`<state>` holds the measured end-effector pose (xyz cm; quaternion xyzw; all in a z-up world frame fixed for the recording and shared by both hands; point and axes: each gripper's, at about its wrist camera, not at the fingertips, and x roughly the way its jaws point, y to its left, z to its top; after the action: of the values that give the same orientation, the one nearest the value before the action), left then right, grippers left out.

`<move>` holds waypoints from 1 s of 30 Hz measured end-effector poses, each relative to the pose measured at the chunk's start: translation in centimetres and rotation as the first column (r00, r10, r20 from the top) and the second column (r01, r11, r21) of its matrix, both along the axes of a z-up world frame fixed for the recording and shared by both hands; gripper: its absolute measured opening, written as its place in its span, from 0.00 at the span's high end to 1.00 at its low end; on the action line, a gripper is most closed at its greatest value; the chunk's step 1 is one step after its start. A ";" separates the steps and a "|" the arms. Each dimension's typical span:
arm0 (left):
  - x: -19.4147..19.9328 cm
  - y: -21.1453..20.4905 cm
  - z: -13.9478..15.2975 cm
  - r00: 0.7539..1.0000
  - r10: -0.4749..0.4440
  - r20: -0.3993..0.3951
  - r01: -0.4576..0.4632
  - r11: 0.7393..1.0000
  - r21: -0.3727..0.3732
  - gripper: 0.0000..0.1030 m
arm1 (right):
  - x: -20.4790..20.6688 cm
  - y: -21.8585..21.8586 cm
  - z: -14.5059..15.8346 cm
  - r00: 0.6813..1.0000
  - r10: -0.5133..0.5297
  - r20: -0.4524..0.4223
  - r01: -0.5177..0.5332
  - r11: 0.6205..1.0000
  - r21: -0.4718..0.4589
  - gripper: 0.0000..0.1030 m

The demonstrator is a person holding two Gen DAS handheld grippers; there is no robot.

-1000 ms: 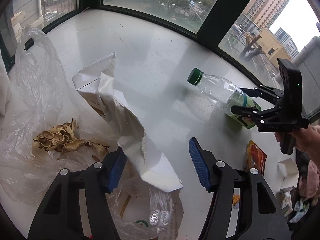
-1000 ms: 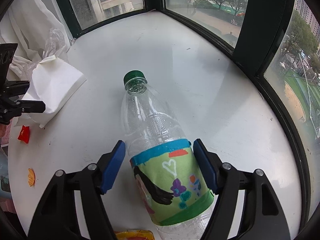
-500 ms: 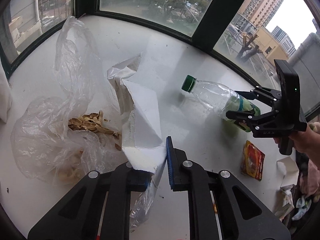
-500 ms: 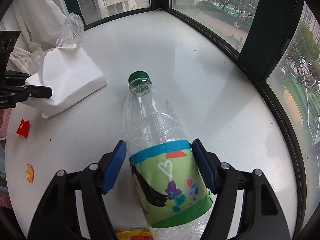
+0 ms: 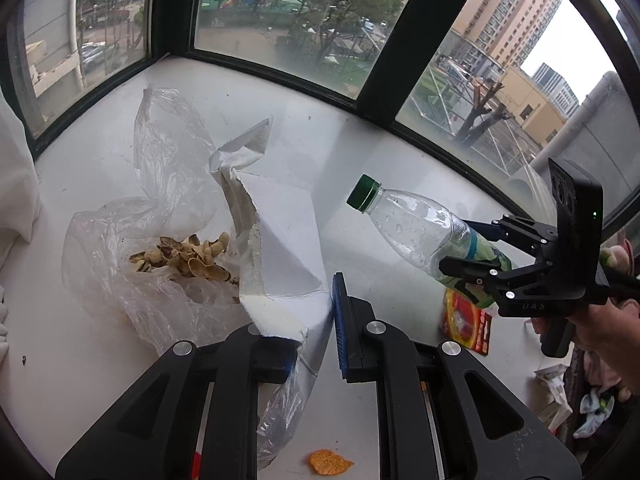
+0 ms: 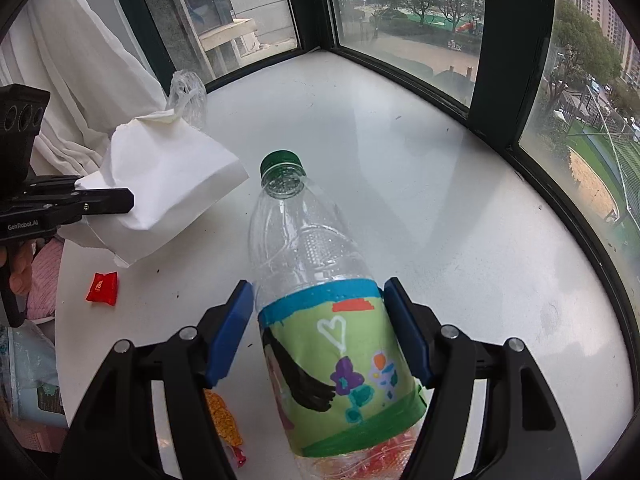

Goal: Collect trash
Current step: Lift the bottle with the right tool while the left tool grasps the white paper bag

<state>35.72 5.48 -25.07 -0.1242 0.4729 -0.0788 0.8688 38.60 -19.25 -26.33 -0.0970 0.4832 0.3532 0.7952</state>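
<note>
Left hand-held gripper (image 5: 316,322): jaws just closed, pinching torn white paper bag (image 5: 280,248), near-left on white bench (image 5: 360,128). Right hand-held gripper (image 6: 320,332) clamps clear green-capped plastic bottle (image 6: 312,280) at label, raised mid-bench; judged both bound for disposal.

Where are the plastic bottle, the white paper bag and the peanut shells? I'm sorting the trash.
plastic bottle (image 6: 320,356), right wrist view, on its painted label.
white paper bag (image 5: 286,240), left wrist view, on its flat white side.
peanut shells (image 5: 188,258), left wrist view, middle of the pile.
</note>
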 end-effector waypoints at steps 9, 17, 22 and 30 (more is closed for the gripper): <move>-3.3 -2.1 1.0 0.999 -0.030 -0.017 0.030 0.999 0.027 0.85 | -5.8 0.9 2.1 0.999 -0.029 -0.043 0.031 0.998 0.050 0.37; -5.6 -3.4 1.6 0.998 -0.055 -0.008 0.056 0.998 0.031 0.98 | -9.5 1.0 3.3 0.998 -0.038 -0.059 0.041 0.998 0.040 0.37; -5.7 -3.4 0.7 0.997 -0.071 -0.039 0.072 0.997 0.021 1.00 | -10.2 0.7 3.7 0.997 -0.055 -0.047 0.056 0.998 0.032 0.37; -6.3 -3.7 0.6 0.998 -0.053 -0.030 0.053 0.999 0.004 1.00 | -10.4 0.2 3.6 0.997 -0.059 -0.044 0.060 0.998 0.015 0.37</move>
<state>29.43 1.78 -24.45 -0.1106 0.4890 -0.0988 0.8596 28.23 -19.08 -22.74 -0.0683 0.5001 0.3354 0.7955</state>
